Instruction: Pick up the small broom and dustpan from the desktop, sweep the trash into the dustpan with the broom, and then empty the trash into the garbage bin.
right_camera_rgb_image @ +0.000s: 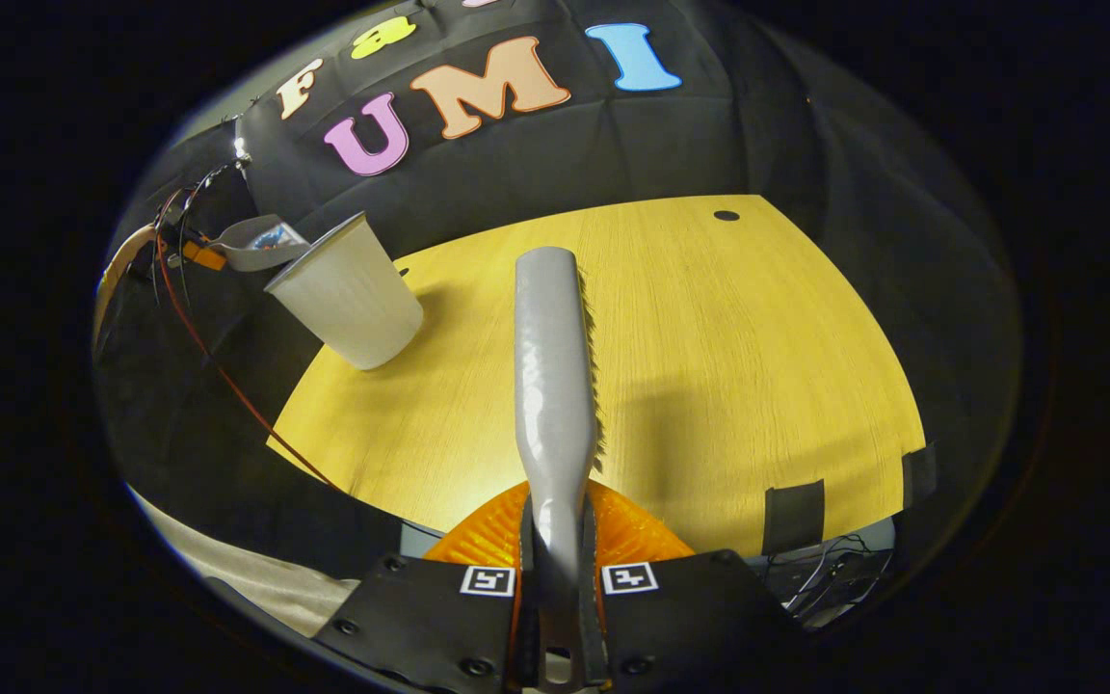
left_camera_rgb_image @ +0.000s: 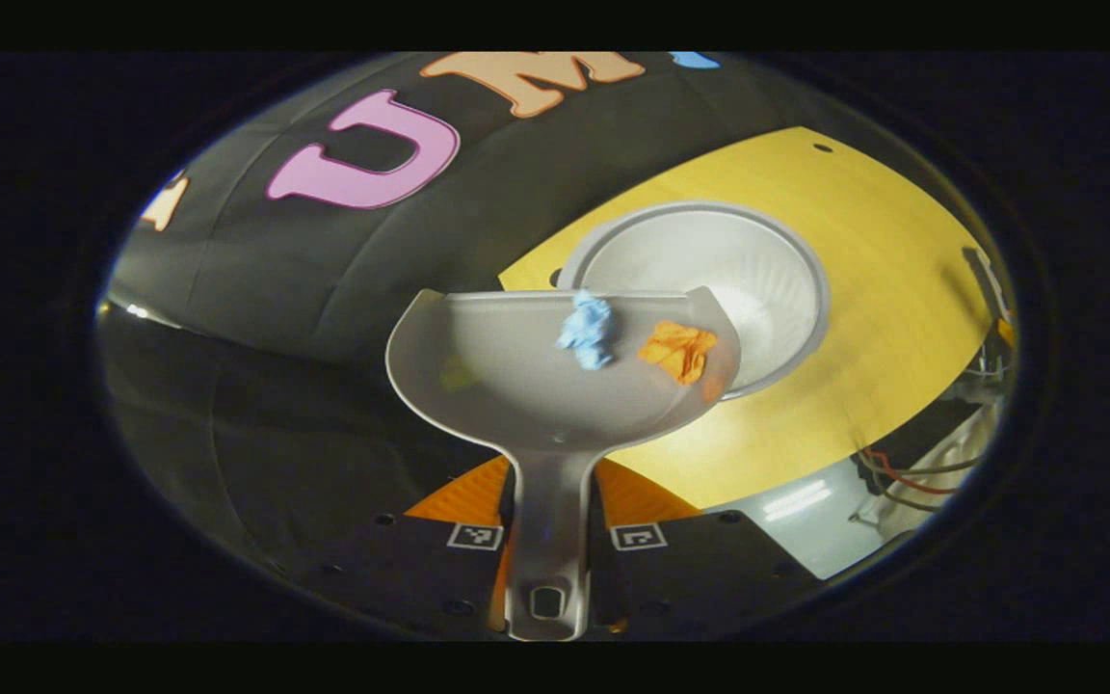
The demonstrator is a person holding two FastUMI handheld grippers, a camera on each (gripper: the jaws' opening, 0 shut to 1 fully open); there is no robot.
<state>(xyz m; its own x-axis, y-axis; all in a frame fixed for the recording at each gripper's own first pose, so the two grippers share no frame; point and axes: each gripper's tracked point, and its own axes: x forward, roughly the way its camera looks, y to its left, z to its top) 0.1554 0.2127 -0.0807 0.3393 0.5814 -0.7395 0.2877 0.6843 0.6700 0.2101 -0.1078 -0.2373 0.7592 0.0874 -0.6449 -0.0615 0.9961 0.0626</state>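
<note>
Dustpan (left_camera_rgb_image: 555,386) clamped in left hand-held gripper (left_camera_rgb_image: 547,540) — over bin (left_camera_rgb_image: 786,280).

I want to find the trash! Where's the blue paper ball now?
In the left gripper view, the blue paper ball lies in the dustpan near its front edge, left of the orange scrap, beside the white bin.

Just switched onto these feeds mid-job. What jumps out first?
In the left gripper view, the grey dustpan is held by its handle at the rim of the white garbage bin, with a blue scrap and an orange scrap near its front edge. In the right gripper view, the broom is gripped above the yellow desktop.
</note>
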